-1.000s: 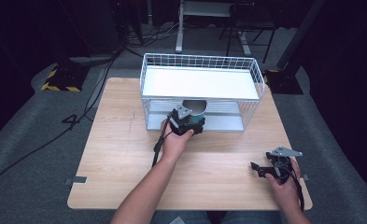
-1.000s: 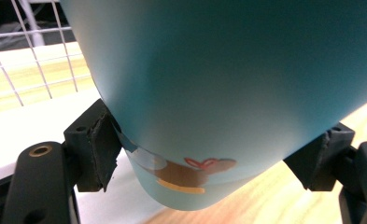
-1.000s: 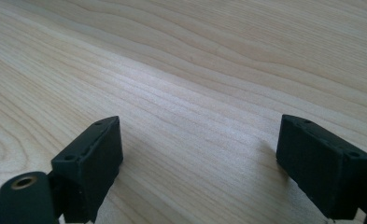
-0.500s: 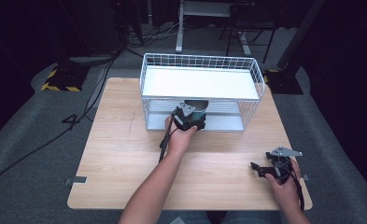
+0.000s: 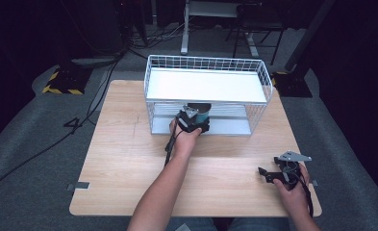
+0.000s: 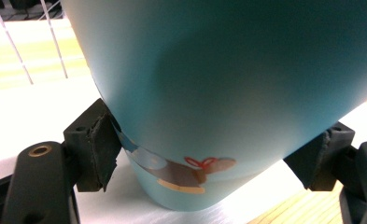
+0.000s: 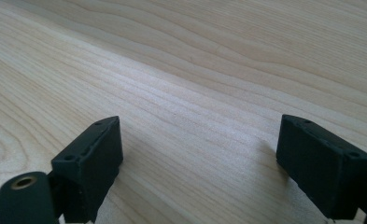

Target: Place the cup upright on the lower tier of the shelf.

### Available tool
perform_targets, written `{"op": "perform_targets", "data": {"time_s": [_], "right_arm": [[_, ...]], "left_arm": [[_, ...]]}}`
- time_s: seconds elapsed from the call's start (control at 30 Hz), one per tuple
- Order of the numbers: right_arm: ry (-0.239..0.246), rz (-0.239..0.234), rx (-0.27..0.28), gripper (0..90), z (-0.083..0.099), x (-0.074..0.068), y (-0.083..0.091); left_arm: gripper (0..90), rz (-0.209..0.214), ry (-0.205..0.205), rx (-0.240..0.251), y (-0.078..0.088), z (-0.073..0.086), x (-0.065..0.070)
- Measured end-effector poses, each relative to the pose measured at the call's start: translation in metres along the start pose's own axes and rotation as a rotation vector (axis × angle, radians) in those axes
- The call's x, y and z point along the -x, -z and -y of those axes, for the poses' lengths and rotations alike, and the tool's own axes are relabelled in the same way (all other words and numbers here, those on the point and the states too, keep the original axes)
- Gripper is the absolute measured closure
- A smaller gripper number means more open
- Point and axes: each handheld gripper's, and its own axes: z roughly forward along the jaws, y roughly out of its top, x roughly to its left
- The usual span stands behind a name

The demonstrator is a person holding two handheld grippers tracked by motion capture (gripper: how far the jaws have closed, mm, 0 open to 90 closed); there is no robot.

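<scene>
Right gripper rests on the bench near the front right corner, jaws spread, nothing between them; bare wood all round it, plenty of room.

Left gripper is pinching a teal cup low on its tapered wall, at the open front of the white wire rack, over the lower shelf.

Risks, as I judge them: the taper lets the cup slip or tilt in the pads; tight headroom under the upper shelf; front wires either side could catch the cup.
</scene>
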Motion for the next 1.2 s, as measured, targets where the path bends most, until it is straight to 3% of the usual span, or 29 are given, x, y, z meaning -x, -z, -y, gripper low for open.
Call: {"op": "perform_targets", "data": {"time_s": [0.17, 0.3, 0.5, 0.57, 0.67, 0.87, 0.97, 1.2], "right_arm": [[0.000, 0.000, 0.000, 15.0, 0.000, 0.000, 0.000], [0.000, 0.000, 0.000, 15.0, 0.000, 0.000, 0.000], [0.000, 0.000, 0.000, 15.0, 0.000, 0.000, 0.000], [0.000, 0.000, 0.000, 15.0, 0.000, 0.000, 0.000], [0.000, 0.000, 0.000, 15.0, 0.000, 0.000, 0.000], [0.000, 0.000, 0.000, 15.0, 0.000, 0.000, 0.000], [0.000, 0.000, 0.000, 15.0, 0.000, 0.000, 0.000], [0.000, 0.000, 0.000, 15.0, 0.000, 0.000, 0.000]], "left_arm": [[21.7, 0.001, 0.005, -0.009, -0.002, 0.004, -0.001], [21.6, -0.012, -0.026, -0.005, -0.003, 0.005, -0.002], [20.5, 0.011, -0.014, -0.018, -0.004, 0.007, -0.005], [19.2, 0.022, 0.011, -0.020, -0.005, 0.008, -0.005], [20.5, 0.016, -0.004, -0.017, -0.005, 0.007, -0.006], [20.4, 0.025, -0.010, -0.017, 0.001, 0.005, -0.004], [21.9, 0.000, -0.047, -0.043, 0.005, 0.004, -0.003], [21.0, 0.017, -0.025, -0.049, 0.020, 0.005, -0.002]]}}
